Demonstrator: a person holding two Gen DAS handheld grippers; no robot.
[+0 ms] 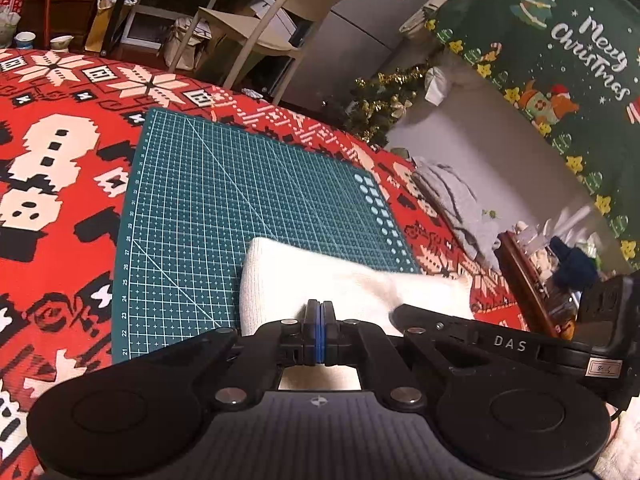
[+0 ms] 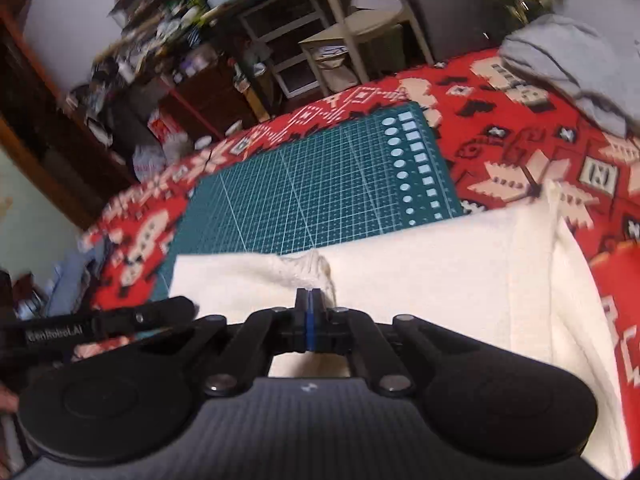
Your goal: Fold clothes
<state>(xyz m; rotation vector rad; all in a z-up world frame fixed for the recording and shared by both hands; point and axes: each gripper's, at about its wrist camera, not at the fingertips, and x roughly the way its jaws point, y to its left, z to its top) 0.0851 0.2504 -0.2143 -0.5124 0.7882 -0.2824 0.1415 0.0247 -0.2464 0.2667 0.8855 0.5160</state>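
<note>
Both L gripper (image 1: 320,306) & R gripper (image 2: 308,295) pinch thin edges of white garment (image 2: 420,276); uneven pull risks slip, skewing fold on cutting mat (image 1: 224,200).

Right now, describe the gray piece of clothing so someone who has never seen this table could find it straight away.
Start at the red patterned tablecloth and its green cutting mat. Past the mat's edge printed with circles and squares, a crumpled gray garment lies heaped near the table's edge. Unlike the white garment lying partly on the mat, it is gray and bunched.
</note>
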